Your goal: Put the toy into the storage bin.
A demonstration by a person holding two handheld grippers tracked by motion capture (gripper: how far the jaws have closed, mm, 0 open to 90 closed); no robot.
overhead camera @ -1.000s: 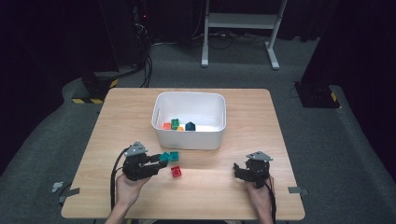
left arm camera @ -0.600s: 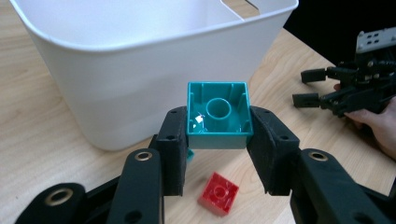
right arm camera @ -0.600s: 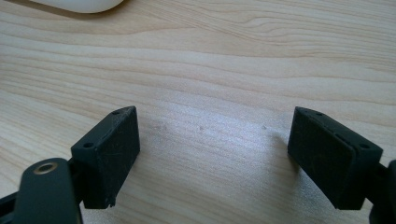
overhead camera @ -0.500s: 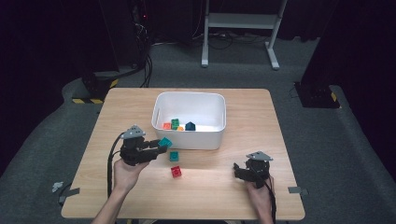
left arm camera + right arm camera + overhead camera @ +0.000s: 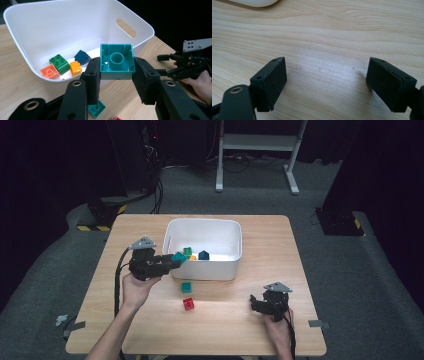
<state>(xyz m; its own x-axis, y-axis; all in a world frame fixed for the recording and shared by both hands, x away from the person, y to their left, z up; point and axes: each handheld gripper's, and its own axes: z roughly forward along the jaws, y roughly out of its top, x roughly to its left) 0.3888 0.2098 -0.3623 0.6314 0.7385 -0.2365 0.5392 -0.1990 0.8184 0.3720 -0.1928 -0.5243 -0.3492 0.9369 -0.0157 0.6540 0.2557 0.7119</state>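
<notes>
The table (image 5: 300, 250) carries a white bin (image 5: 204, 251) at its far middle. The left gripper (image 5: 174, 260) hangs at the bin's near-left rim, its jaws clamped on a teal block (image 5: 116, 61) whose hollow underside faces the camera. The right gripper (image 5: 259, 304) rests low over bare wood at the near right, jaws wide apart with nothing between them.

Inside the bin lie a green block (image 5: 59, 63), a navy block (image 5: 82, 56), a salmon block (image 5: 49, 72) and an orange block (image 5: 75, 68), all gathered toward its near-left wall. On the table just near the bin sits a second teal block (image 5: 186, 287), and a red block (image 5: 189, 303) lies a little nearer than that.

The step in hand looks like dropping the held block into the bin. To do it well, carry the block fully past the rim before letting go, since it now sits about at the wall and could catch there and tumble back onto the table. Aim at the open floor to the right of the loose blocks, lower a little so it does not bounce, then part the jaws cleanly.
</notes>
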